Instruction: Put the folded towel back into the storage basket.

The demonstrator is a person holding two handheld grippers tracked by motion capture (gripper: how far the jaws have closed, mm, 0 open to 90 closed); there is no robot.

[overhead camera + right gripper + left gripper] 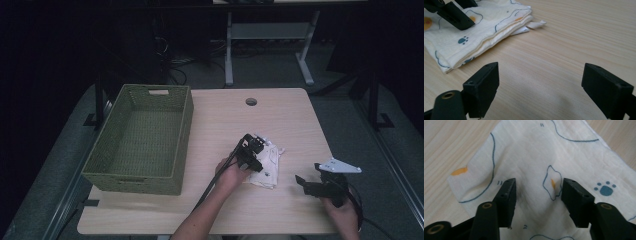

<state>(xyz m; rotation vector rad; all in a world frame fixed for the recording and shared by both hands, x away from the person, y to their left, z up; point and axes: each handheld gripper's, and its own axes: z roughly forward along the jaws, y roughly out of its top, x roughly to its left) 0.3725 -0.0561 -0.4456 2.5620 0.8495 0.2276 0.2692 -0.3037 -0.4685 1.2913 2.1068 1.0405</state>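
Observation:
A folded white cloth printed with blue outlines, orange spots and a paw mark lies on the wooden table, right of centre. My left gripper hangs over its left part, pointing down. In the left gripper view the jaws stand apart on the cloth, so the left gripper is open, and a soft ridge of fabric rises between them. My right gripper hovers open over bare wood to the cloth's right. The right gripper view shows this gripper with nothing between its jaws, the cloth lying ahead on the left.
A green woven basket with nothing visible in it stands on the table's left half. A round cable hole sits near the far edge. A small white tag pokes out from the cloth's far corner.

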